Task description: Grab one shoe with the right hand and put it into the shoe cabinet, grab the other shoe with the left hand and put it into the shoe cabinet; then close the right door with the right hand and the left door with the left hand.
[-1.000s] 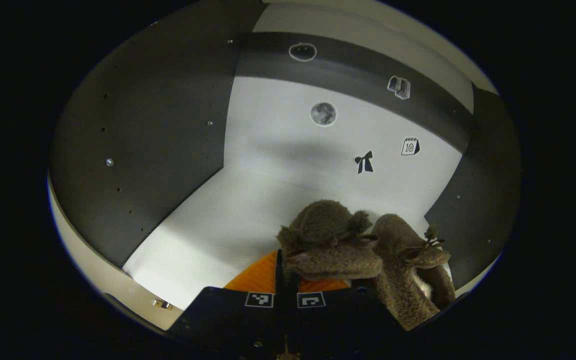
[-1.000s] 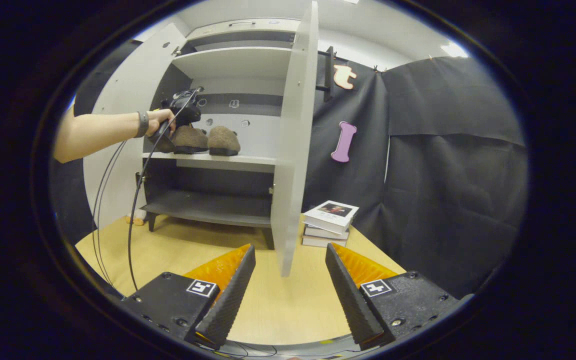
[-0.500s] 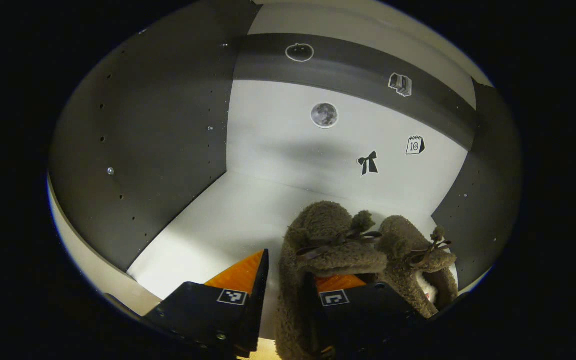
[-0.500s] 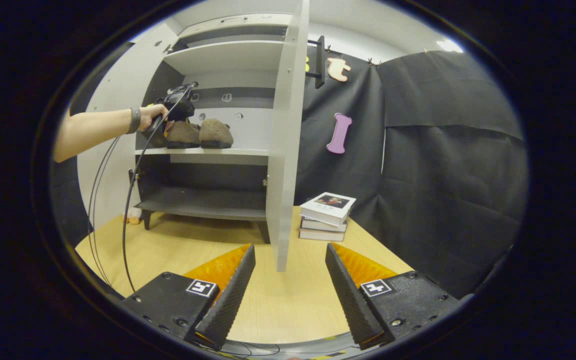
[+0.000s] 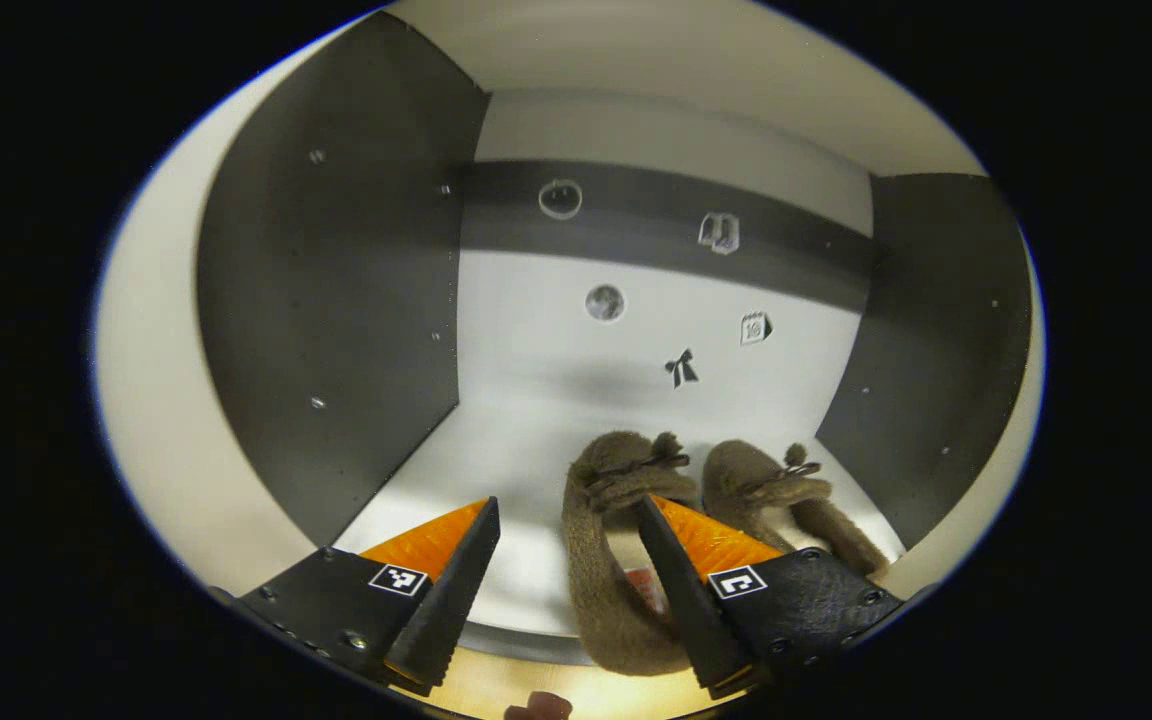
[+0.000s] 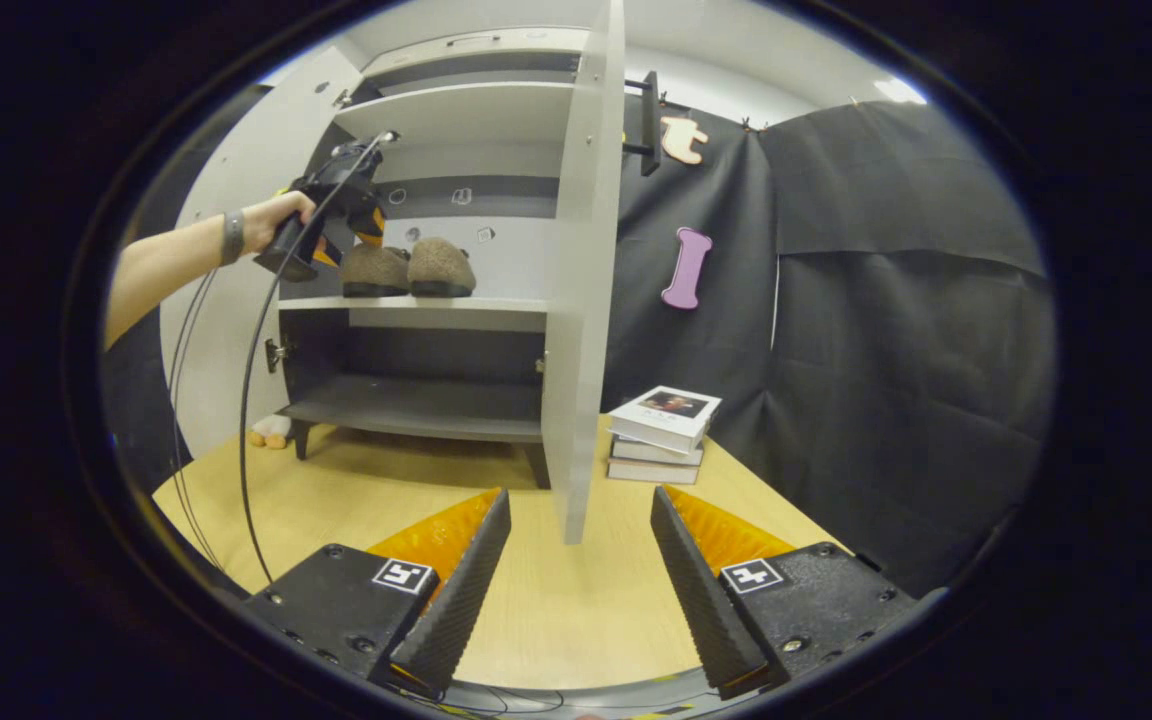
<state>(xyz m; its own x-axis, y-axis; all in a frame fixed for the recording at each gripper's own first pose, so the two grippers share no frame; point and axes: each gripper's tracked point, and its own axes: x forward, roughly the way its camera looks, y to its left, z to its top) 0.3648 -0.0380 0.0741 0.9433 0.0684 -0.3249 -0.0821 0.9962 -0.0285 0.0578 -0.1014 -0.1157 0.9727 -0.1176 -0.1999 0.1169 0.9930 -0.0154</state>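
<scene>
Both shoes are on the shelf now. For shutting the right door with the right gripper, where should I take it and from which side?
Probably best at the right door's free vertical edge, about mid-height, coming from its outer face, the side toward the books. The door stands swung out nearly edge-on to the open right gripper, so that thin edge is the nearest part. Its handle sits high up on the outer face.
</scene>
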